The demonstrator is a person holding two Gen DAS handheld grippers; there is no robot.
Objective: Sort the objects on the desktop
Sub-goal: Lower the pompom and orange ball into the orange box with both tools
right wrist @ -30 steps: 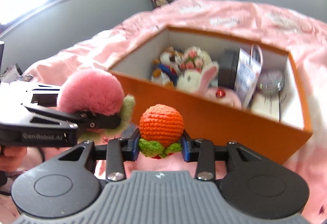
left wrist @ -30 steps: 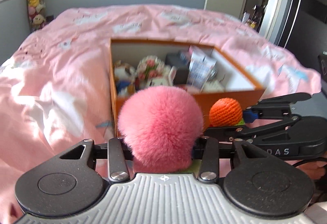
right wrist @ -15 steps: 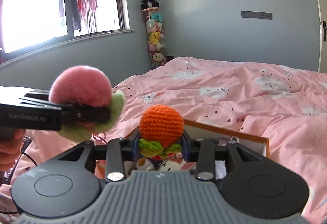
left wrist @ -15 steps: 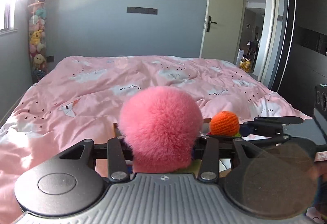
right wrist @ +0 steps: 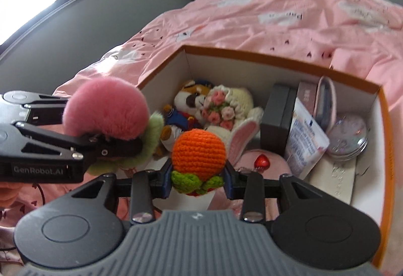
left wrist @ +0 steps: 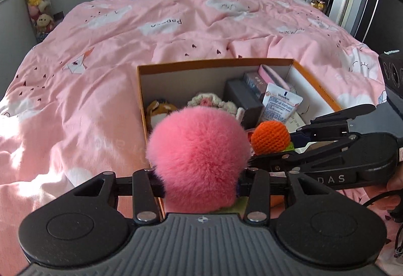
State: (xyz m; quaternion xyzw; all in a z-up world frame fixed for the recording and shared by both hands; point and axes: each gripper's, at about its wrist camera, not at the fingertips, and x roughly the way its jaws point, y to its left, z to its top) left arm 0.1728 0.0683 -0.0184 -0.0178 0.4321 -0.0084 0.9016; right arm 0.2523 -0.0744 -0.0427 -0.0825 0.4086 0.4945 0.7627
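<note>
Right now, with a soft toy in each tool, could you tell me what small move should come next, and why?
Probably lower the right tool a little into the orange box before releasing: its orange crochet ball is clamped above the plush toys, over the box's open interior.

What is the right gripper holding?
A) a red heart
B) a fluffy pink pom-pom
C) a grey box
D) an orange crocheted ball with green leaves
D: the orange crocheted ball with green leaves sits pinched between the right gripper's fingers, while the fluffy pink pom-pom is in the left gripper.
</note>
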